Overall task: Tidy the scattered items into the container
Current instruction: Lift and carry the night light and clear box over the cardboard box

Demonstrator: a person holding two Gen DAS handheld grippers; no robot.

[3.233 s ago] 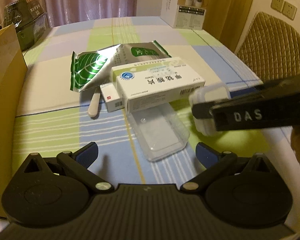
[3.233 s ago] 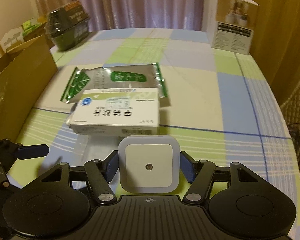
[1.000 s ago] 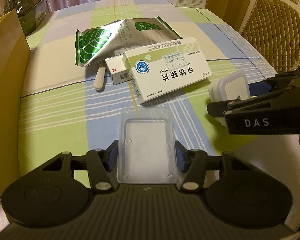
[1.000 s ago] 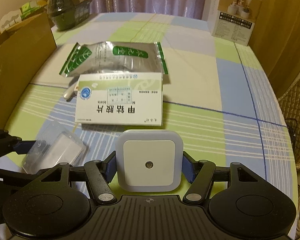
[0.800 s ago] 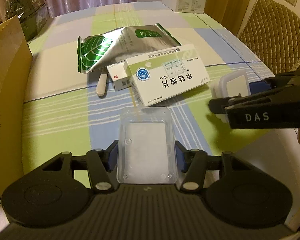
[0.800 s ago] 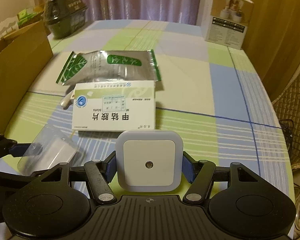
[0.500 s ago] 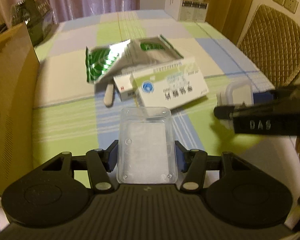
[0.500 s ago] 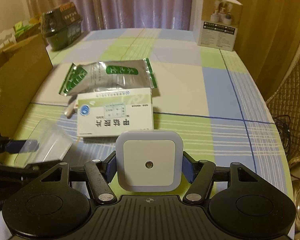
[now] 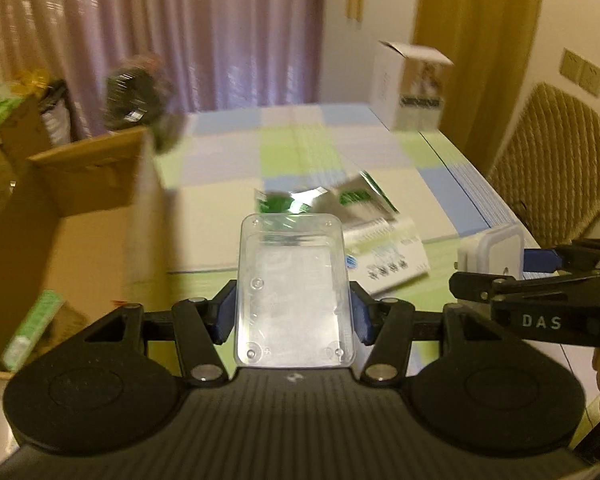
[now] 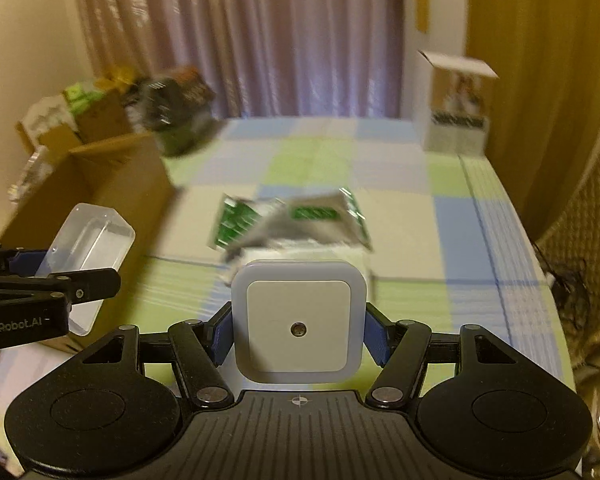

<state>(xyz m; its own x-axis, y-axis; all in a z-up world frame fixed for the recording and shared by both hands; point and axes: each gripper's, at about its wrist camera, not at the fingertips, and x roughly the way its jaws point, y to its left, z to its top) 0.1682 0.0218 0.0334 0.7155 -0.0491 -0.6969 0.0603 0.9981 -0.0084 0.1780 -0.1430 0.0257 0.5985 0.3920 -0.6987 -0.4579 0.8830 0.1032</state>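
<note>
My left gripper (image 9: 293,312) is shut on a clear plastic box (image 9: 294,288) and holds it above the table, beside the open cardboard box (image 9: 80,216) on the left. The clear box also shows in the right wrist view (image 10: 88,256). My right gripper (image 10: 299,334) is shut on a white square night light (image 10: 299,326), which shows in the left wrist view (image 9: 490,252) at the right. A green and silver foil bag (image 9: 340,200) and a white medicine box (image 9: 388,256) lie on the checked tablecloth ahead.
A white carton (image 9: 412,88) stands at the table's far right. A dark package (image 9: 136,88) sits behind the cardboard box. A wicker chair (image 9: 556,160) stands to the right. A green item (image 9: 32,328) lies inside the cardboard box.
Both grippers have risen and tilted up, each still holding its item. The left gripper, open 3.2 s ago, has taken hold of the clear box and moved left toward the cardboard box.
</note>
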